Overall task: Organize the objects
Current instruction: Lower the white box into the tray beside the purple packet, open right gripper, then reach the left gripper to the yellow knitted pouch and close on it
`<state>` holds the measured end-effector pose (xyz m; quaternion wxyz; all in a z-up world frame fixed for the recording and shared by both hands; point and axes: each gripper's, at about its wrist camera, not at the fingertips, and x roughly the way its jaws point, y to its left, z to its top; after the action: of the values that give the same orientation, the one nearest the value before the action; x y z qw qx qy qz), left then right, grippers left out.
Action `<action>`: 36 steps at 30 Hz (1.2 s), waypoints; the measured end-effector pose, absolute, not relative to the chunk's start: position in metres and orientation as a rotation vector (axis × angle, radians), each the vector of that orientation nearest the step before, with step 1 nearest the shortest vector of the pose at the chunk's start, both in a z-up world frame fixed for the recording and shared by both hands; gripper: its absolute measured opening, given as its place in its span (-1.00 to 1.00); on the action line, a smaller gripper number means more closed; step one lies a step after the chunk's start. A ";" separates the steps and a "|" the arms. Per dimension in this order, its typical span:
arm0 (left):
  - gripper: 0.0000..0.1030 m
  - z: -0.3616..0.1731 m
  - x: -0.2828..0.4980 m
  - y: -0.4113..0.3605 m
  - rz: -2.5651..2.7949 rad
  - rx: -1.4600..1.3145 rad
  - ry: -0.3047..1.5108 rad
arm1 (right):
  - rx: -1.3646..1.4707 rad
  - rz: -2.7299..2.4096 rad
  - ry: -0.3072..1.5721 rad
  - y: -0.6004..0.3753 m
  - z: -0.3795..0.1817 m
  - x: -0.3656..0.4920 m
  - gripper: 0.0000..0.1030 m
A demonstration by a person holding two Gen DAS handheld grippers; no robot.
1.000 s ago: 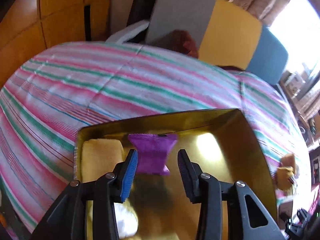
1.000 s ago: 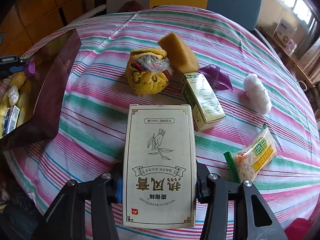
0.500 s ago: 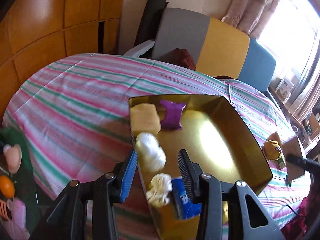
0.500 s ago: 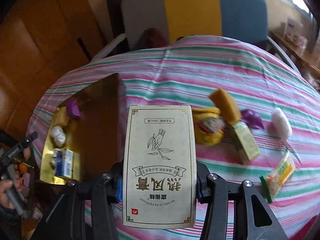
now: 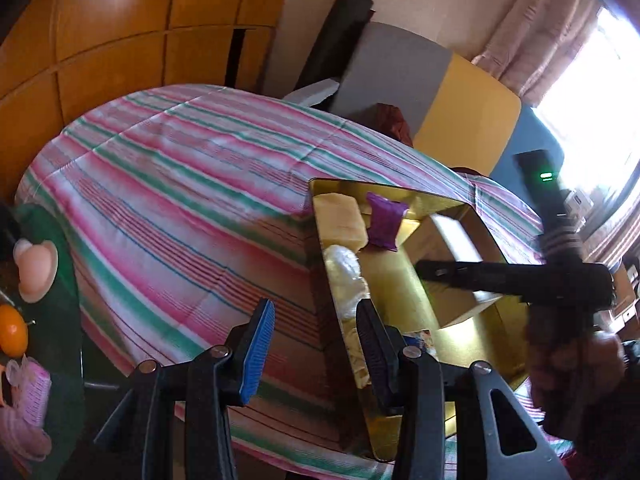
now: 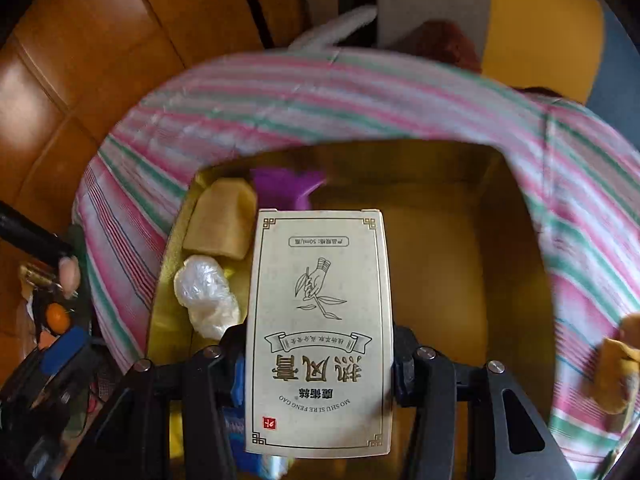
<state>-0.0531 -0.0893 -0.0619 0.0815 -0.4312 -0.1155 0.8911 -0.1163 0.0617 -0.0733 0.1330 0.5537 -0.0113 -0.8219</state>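
Inside gold tray (image 6: 516, 240): one purple packet (image 6: 286, 188), one sponge (image 6: 220, 222)

Blown-out daylight from the window (image 5: 592, 92), fisheye bending at edges, motion blur on the tablecloth (image 6: 320, 92).

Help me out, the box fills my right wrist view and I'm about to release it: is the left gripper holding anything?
Observer: No. The left gripper is open and empty, and hovers at the near left wall of the gold tray.
Operator: Is my box crowding the purple packet?
Observer: No. From the left wrist, the box hangs apart from the purple packet, on the tray's side farther from the left gripper.
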 end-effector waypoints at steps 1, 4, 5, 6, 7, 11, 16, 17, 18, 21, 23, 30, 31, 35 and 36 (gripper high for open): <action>-0.17 -0.064 -0.053 -0.091 2.660 -1.294 -0.354 | 1.634 -2.370 -0.031 0.054 -0.081 -0.122 0.02; -0.17 -0.069 -0.054 -0.094 2.653 -1.309 -0.373 | 1.696 -2.326 -0.080 0.044 -0.100 -0.133 0.04; -0.17 -0.070 -0.055 -0.095 2.650 -1.314 -0.376 | 1.708 -2.316 -0.099 0.042 -0.104 -0.134 0.06; -0.17 -0.071 -0.055 -0.095 2.649 -1.316 -0.378 | 1.703 -2.313 -0.116 0.042 -0.105 -0.134 0.11; -0.17 -0.072 -0.055 -0.095 2.650 -1.317 -0.378 | 1.689 -2.308 -0.134 0.042 -0.105 -0.132 0.13; -0.17 -0.073 -0.053 -0.093 2.653 -1.312 -0.368 | 1.645 -2.266 -0.202 0.042 -0.105 -0.128 0.25; -0.17 -0.068 -0.049 -0.088 2.662 -1.294 -0.345 | 1.598 -2.290 -0.229 0.047 -0.095 -0.123 0.27; -0.17 -0.067 -0.048 -0.086 2.663 -1.289 -0.340 | 1.584 -2.300 -0.235 0.050 -0.091 -0.121 0.28; -0.17 -0.065 -0.047 -0.085 2.664 -1.284 -0.332 | 1.568 -2.312 -0.235 0.053 -0.086 -0.118 0.31; -0.17 -0.059 -0.044 -0.078 2.674 -1.254 -0.293 | 1.528 -2.363 -0.230 0.066 -0.073 -0.106 0.35; -0.17 -0.054 -0.042 -0.073 2.678 -1.233 -0.268 | 1.506 -2.394 -0.222 0.076 -0.066 -0.096 0.35; -0.17 -0.043 -0.031 -0.051 2.662 -1.188 -0.184 | 1.453 -2.479 -0.188 0.112 -0.051 -0.062 0.38; -0.17 -0.042 -0.031 -0.047 2.657 -1.185 -0.176 | 1.447 -2.492 -0.182 0.119 -0.049 -0.056 0.38; -0.17 -0.040 -0.026 -0.031 2.620 -1.180 -0.130 | 1.433 -2.538 -0.192 0.145 -0.047 -0.037 0.38; -0.17 -0.040 -0.025 -0.027 2.612 -1.179 -0.118 | 1.430 -2.550 -0.198 0.152 -0.047 -0.032 0.39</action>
<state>-0.0250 -0.0269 -0.0402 0.1362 -0.4073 -0.0407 0.9022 -0.0322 0.1518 -0.0465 0.1054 0.4854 -0.0673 -0.8653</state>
